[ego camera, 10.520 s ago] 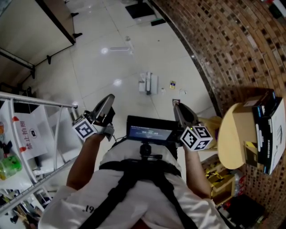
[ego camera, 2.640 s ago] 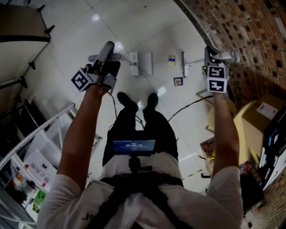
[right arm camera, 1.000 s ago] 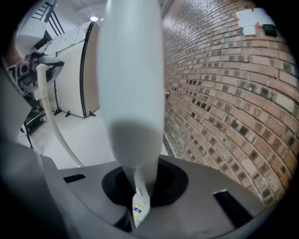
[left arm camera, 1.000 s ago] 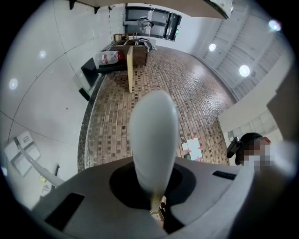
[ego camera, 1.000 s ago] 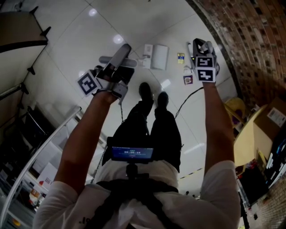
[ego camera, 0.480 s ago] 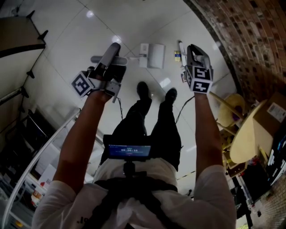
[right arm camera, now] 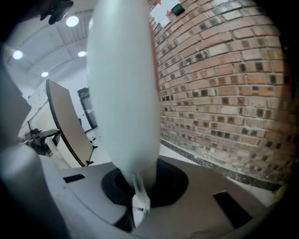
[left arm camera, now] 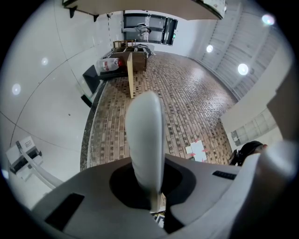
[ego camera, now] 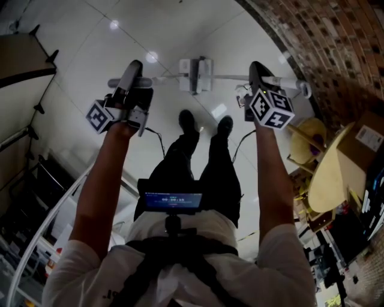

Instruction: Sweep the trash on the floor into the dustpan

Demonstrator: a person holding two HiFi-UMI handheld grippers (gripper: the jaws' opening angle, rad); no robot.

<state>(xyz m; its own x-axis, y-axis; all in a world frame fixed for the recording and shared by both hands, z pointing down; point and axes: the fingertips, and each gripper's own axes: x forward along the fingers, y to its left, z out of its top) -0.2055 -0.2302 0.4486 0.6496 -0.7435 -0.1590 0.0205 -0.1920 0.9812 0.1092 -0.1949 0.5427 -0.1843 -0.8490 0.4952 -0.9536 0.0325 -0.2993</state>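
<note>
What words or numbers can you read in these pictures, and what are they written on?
No text can be read anywhere.
Chest screen: glowing lines, too small to read.
White label on the cardboard box: blurred.
Papers on the brick wall: too small.
Green sign high on that wall: too small.
Red label on the bottle: too small.

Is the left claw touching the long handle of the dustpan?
Cannot tell. In the head view the left claw overlaps the handle from above, hiding any gap. The left gripper view shows shut jaws, no handle between.
</note>
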